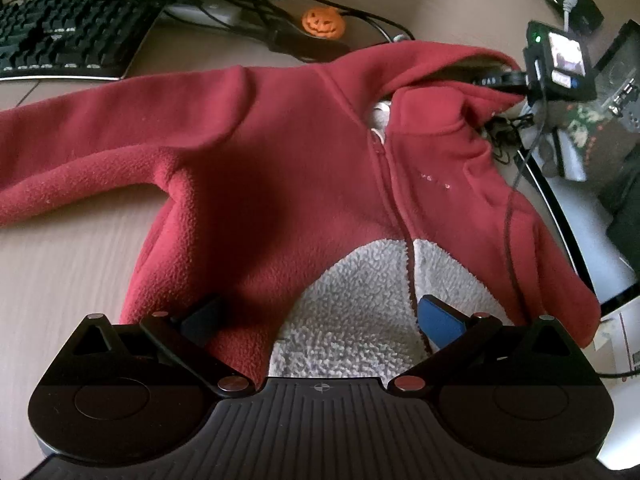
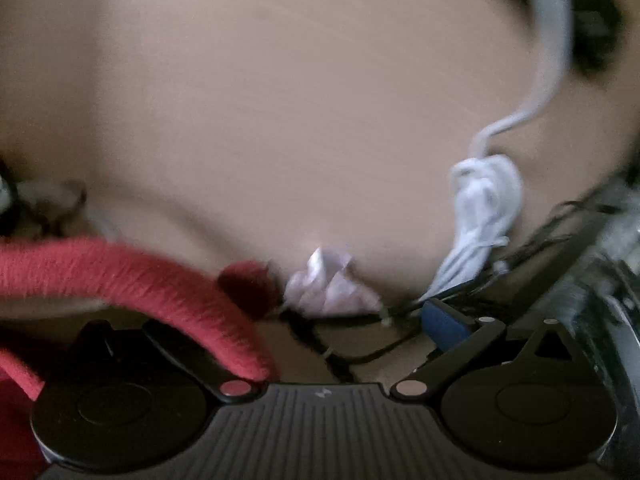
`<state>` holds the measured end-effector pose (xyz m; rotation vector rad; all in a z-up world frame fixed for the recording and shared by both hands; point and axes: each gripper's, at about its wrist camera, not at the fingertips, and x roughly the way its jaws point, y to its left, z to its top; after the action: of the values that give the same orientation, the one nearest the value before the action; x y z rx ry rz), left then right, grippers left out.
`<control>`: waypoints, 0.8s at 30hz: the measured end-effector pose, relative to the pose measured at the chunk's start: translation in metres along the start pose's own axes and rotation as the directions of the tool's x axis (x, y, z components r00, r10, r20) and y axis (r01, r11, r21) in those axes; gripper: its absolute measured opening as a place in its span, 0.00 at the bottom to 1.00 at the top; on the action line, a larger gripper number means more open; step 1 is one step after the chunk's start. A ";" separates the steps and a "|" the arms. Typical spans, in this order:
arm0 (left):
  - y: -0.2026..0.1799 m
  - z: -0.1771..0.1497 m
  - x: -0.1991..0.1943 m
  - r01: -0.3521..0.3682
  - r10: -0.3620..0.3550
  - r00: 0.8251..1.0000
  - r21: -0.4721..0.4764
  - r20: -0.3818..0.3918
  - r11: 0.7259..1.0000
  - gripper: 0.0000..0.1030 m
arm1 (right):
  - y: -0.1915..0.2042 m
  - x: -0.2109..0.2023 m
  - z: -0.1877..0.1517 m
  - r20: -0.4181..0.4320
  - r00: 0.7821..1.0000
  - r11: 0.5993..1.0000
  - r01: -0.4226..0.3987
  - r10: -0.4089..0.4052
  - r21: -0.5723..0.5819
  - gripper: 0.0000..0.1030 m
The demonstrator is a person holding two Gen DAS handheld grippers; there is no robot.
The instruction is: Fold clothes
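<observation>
A red fleece hoodie (image 1: 280,168) with a nubbly white panel lies flat on the smooth tan desk (image 1: 68,248), sleeve toward nine o'clock. The left tongs (image 1: 320,316) spread wide above its hem. The right tongs (image 2: 344,320) gape too, a fuzzy red fold (image 2: 168,296) draped over the left finger, crumpled paper (image 2: 332,284) at twelve o'clock.

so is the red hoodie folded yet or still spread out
Spread out: the red hoodie lies flat on the desk, one sleeve extended sideways, front zipped.

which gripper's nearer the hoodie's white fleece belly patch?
Left. The left gripper hovers open right over the white patch; the right gripper faces bare desk, only red fabric at its left finger.
</observation>
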<state>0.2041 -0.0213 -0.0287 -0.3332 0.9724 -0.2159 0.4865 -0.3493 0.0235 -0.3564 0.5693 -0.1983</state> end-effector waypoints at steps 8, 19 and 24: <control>-0.001 -0.001 0.001 -0.007 0.007 1.000 0.035 -0.003 0.999 1.00 | -0.014 -0.130 0.036 0.526 0.848 0.986 -0.139 0.070 0.092 1.00; -0.001 -0.002 0.002 -0.008 0.007 1.000 0.024 0.005 1.000 1.00 | 0.044 -0.108 0.082 0.254 0.911 0.944 -0.297 0.325 -0.145 1.00; -0.007 -0.004 0.004 -0.036 0.035 0.999 0.043 0.015 0.998 1.00 | 0.018 -0.111 0.062 0.171 0.906 0.922 -0.380 0.386 -0.071 1.00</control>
<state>0.2026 -0.0295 -0.0312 -0.2772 0.9572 -0.2014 0.4311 -0.2850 0.1199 -0.2870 0.4516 0.2238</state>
